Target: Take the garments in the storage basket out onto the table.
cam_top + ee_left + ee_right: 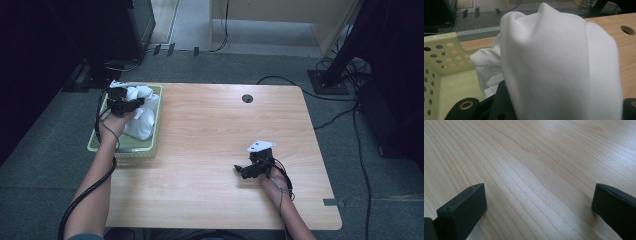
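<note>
Left tool (131,104) grips white cloth (141,120) over basket (122,144).

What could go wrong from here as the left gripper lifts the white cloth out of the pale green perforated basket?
The white cloth bulges around the left gripper, so the hold may be shallow and slip. A trailing fold hangs inside the pale green perforated plastic basket and might drag the light basket along. The right gripper rests open and apart, steadying nothing.

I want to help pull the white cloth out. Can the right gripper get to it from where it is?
Probably yes: the right gripper stands open over bare table, nothing between it and the white cloth, which the left gripper holds over the basket.
</note>
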Available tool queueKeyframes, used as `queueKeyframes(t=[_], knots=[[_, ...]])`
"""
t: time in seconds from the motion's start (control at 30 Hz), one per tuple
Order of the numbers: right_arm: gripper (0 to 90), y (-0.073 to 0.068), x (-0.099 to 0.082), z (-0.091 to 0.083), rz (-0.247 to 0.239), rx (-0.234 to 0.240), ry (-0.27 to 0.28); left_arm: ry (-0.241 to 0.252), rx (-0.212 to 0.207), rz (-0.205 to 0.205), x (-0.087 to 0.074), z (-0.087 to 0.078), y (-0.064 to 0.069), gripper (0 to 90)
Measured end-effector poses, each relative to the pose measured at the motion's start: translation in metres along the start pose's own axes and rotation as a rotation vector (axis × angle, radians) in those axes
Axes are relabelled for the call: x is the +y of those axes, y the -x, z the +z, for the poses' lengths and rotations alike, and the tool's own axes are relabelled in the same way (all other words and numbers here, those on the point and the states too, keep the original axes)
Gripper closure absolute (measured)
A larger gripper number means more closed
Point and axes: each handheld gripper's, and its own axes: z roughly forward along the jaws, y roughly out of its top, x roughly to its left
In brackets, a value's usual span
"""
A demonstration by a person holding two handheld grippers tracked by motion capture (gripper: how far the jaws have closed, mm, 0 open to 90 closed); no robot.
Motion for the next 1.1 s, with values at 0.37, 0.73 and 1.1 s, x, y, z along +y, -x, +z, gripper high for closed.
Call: queueKeyframes(t=[0.37,0.73,1.1], knots=[[0.0,0.000,0.000,0.000,0.001,0.000,0.000,0.005,-0.014,-0.016,0.001,-0.008,0.007,69.4],[0.0,0.000,0.000,0.000,0.000,0.000,0.000,0.002,-0.043,-0.017,0.005,-0.012,0.021,69.4],[0.0,0.000,0.000,0.000,0.000,0.000,0.000,-0.003,-0.064,0.038,0.010,-0.015,0.045,69.4]])
